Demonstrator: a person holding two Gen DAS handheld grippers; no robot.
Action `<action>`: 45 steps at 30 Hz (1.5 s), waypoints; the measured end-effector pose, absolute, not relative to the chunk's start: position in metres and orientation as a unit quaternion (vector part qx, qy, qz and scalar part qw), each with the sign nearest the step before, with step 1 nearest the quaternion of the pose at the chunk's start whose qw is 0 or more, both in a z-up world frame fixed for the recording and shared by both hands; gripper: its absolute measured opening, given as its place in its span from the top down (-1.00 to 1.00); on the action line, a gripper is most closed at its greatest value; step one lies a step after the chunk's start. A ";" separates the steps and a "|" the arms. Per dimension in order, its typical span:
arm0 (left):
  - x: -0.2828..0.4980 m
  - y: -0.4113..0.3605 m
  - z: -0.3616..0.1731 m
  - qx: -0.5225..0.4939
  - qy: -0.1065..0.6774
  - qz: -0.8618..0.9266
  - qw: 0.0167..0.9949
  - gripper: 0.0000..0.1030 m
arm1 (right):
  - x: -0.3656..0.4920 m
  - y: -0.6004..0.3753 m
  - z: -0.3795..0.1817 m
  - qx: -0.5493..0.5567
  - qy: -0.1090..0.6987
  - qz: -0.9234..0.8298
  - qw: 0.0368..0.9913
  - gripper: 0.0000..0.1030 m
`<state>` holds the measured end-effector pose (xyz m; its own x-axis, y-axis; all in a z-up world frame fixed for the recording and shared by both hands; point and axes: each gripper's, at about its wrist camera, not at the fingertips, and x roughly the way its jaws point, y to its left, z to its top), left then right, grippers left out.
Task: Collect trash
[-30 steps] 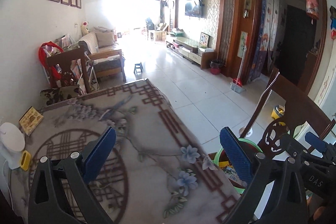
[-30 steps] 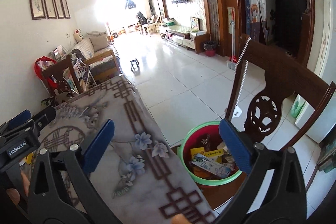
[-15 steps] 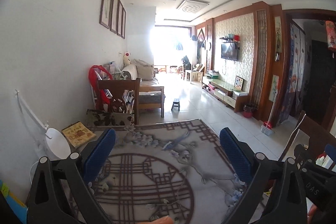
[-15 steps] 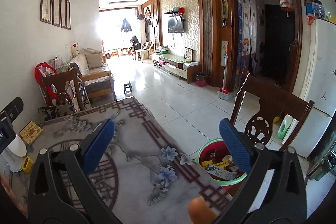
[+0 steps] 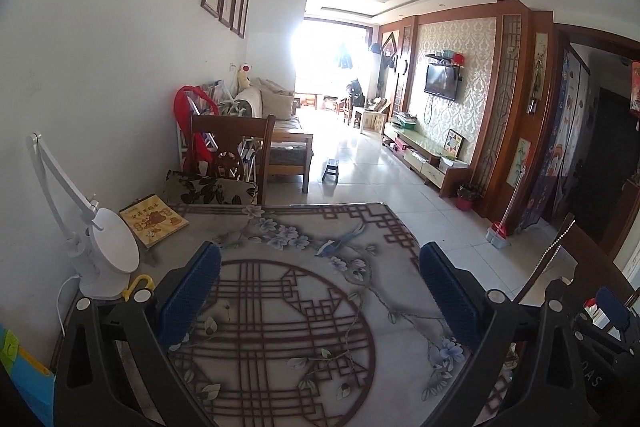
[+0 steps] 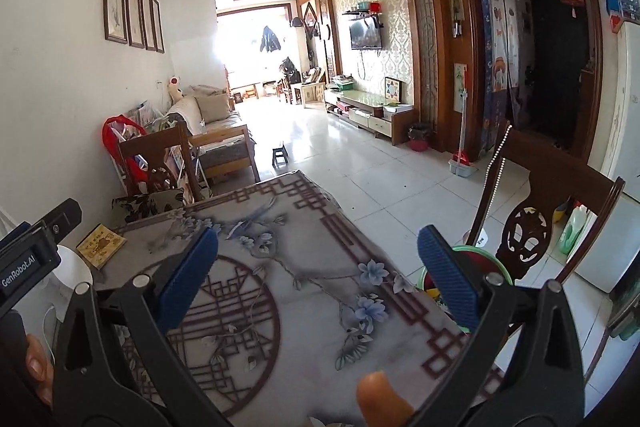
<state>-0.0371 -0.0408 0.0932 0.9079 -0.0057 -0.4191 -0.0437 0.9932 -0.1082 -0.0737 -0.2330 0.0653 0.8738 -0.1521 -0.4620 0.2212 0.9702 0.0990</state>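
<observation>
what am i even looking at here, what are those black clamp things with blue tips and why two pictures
Those are not robot arms. A person holds a hand-held two-finger gripper in each hand, and each gripper carries a fisheye camera looking forward along its fingers. That explains the two curved pictures: one from the left gripper, one from the right gripper.

The blue pads are the fingertips. Both grippers are open and hold nothing.

Below them is a table under a patterned tablecloth with flowers and lattice. On it, near the wall, lie a yellow booklet and a white desk lamp. I see no loose trash on it.

In the right view, a red bin with a green rim sits past the table's right edge, by a wooden chair. Its contents are mostly hidden.
</observation>
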 end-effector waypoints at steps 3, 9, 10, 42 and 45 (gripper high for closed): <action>-0.039 -0.037 0.095 -0.057 0.216 0.007 0.975 -0.85 | -0.075 -0.229 0.067 0.068 0.232 -0.100 0.965 -0.91; -0.039 -0.035 0.095 -0.056 0.219 0.004 0.974 -0.85 | -0.077 -0.223 0.068 0.063 0.233 -0.100 0.965 -0.91; -0.040 -0.035 0.095 -0.055 0.220 0.004 0.974 -0.85 | -0.076 -0.223 0.068 0.063 0.233 -0.100 0.965 -0.91; -0.046 -0.039 0.102 -0.052 0.222 -0.001 0.974 -0.85 | -0.077 -0.219 0.068 0.062 0.234 -0.102 0.965 -0.91; -0.045 -0.042 0.104 -0.052 0.223 -0.004 0.973 -0.85 | -0.078 -0.219 0.068 0.060 0.235 -0.103 0.965 -0.91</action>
<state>-0.0450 -0.0416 0.1043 0.9007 -0.0303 -0.4334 -0.0162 0.9945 -0.1032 -0.0782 -0.2191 0.0680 0.8682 -0.1710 -0.4657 0.2276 0.9714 0.0676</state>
